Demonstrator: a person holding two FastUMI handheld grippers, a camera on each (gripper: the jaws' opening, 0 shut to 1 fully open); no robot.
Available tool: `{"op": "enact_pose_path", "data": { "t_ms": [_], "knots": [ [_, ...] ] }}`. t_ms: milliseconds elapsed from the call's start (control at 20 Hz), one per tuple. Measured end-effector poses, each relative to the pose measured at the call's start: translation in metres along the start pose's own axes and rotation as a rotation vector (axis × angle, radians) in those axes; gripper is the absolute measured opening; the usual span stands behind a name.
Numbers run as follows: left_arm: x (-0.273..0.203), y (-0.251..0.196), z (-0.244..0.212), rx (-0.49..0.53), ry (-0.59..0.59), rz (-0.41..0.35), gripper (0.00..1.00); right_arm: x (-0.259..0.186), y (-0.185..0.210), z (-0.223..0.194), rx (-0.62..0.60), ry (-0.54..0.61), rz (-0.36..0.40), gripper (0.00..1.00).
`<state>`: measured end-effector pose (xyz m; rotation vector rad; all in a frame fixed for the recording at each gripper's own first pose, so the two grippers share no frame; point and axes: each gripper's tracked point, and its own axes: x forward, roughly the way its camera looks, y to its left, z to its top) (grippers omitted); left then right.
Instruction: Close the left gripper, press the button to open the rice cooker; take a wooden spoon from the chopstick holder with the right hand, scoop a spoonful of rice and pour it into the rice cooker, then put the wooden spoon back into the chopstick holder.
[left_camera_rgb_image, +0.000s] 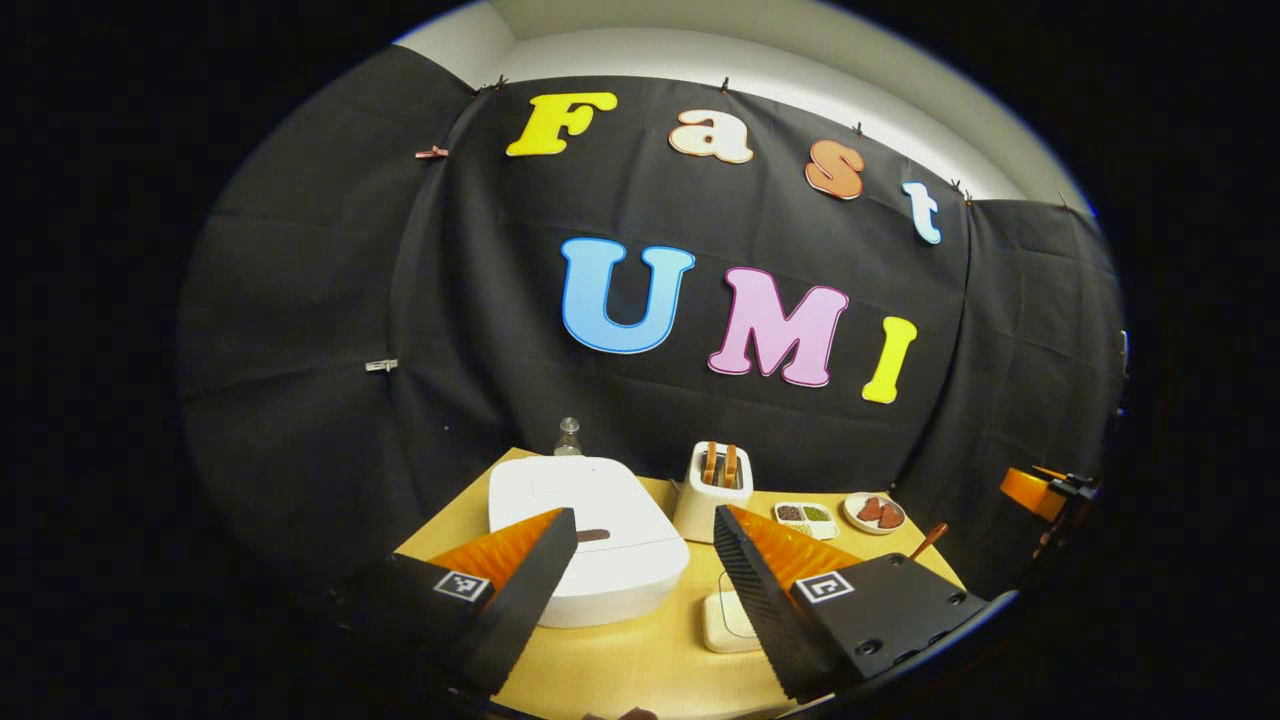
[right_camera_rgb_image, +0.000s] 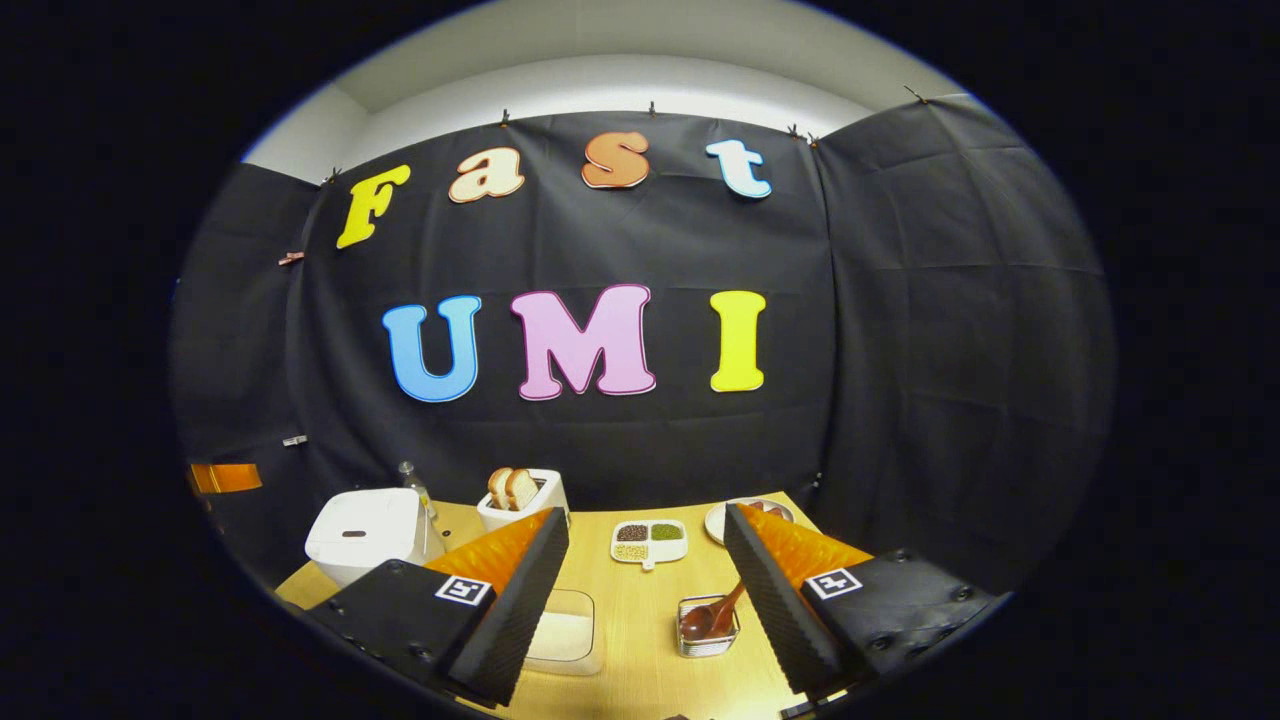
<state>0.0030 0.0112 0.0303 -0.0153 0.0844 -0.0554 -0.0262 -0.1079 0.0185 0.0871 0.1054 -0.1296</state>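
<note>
The white rice cooker (left_camera_rgb_image: 600, 560) stands with its lid down on the wooden table (left_camera_rgb_image: 640, 660), a dark button (left_camera_rgb_image: 593, 535) on its front top. My left gripper (left_camera_rgb_image: 645, 520) hovers open just in front of it, the cooker's right half between the fingers. In the right gripper view the cooker (right_camera_rgb_image: 365, 530) sits far left. A wooden spoon (right_camera_rgb_image: 712, 612) leans in a small clear chopstick holder (right_camera_rgb_image: 708, 640). My right gripper (right_camera_rgb_image: 645, 520) is open and empty above the table, the holder just inside its right finger. A shallow container of white rice (right_camera_rgb_image: 565, 630) lies beside its left finger.
A white toaster (right_camera_rgb_image: 520, 495) with bread slices stands behind the cooker, next to a clear bottle (right_camera_rgb_image: 408, 480). A divided dish of grains (right_camera_rgb_image: 650, 540) and a plate (right_camera_rgb_image: 722, 518) lie at the table's back. The black cloth wall closes in behind.
</note>
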Motion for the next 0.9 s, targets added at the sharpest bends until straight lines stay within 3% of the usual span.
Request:
{"op": "enact_pose_path", "data": {
  "t_ms": [350,550,900],
  "knots": [
    [-0.004,0.001,-0.004,0.001,0.005,-0.078,0.95,-0.029,0.003,0.006,0.039,0.015,-0.093,0.98],
    [-0.011,-0.01,-0.004,0.004,0.016,-0.091,0.96,-0.039,0.009,0.011,0.027,-0.007,-0.064,0.98],
    [-0.034,-0.045,0.002,0.019,-0.006,-0.033,0.95,-0.043,-0.013,0.013,0.061,-0.017,0.02,0.98]
  ]
}}
